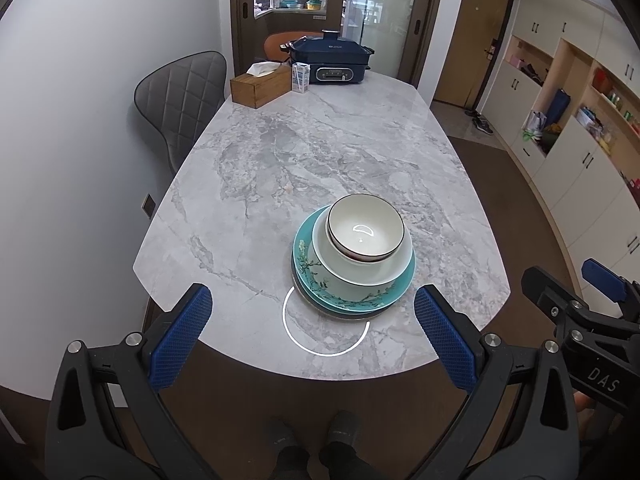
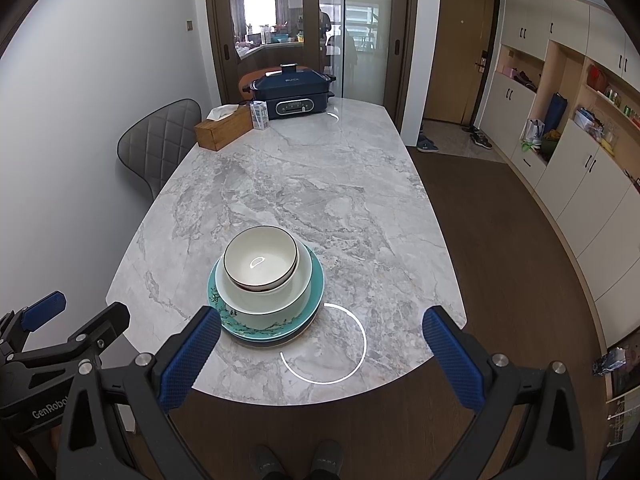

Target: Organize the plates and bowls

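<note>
A small white bowl (image 1: 365, 227) with a dark rim sits inside a larger pale bowl (image 1: 362, 268), which rests on a teal flowered plate (image 1: 316, 276) near the close end of the marble table (image 1: 312, 148). The stack lies ahead of both tools, between their tips. The left gripper (image 1: 313, 334) is spread wide and empty, short of the plate. The right gripper (image 2: 320, 354) is likewise wide and empty, its left finger (image 2: 188, 364) overlapping the plate's edge in view. A cooker (image 1: 330, 60) and tissue box (image 1: 260, 85) stand far ahead.

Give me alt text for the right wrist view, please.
A white bowl with a dark rim sits nested in a larger pale bowl on a teal floral plate, stacked near the close edge of a grey marble table. The open right hand-held gripper hovers short of the stack, holding nothing.
</note>
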`<state>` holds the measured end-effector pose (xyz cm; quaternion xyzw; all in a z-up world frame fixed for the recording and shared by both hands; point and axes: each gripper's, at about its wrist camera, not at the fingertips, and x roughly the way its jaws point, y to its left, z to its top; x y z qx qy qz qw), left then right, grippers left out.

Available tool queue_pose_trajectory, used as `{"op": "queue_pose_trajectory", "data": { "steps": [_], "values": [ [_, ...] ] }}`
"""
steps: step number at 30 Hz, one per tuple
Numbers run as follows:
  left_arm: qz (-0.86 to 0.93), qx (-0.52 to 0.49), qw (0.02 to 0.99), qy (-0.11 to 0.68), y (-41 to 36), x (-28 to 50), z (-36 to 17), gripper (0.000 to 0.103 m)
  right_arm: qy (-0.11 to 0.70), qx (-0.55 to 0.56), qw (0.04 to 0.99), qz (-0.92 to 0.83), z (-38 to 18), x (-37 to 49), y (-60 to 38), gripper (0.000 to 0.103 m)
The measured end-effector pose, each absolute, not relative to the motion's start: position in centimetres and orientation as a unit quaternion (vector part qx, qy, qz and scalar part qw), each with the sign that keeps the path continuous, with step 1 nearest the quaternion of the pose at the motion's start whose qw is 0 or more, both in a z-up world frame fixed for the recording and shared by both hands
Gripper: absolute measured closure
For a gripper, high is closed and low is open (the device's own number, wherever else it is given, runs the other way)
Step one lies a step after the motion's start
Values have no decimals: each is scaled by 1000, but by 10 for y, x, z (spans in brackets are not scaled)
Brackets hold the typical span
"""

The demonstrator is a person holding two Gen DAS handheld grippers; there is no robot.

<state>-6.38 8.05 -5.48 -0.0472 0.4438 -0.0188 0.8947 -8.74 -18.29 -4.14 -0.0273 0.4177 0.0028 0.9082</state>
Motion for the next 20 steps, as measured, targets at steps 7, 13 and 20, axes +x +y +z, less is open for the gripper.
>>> {"op": "queue_pose_trajectory", "data": {
  "steps": [7,13,20],
  "values": [
    [-22,-50,896,441,81,-60,-56,0,418,-26,908,1,-42,-88,-182,0],
    [-22,-50,896,441,81,-58,-56,0,419,-26,908,0,-43,-88,-182,0],
    [-23,-49,896,441,81,-58,-56,0,419,-26,908,-1,-44,-89,-183,0]
  ]
}}
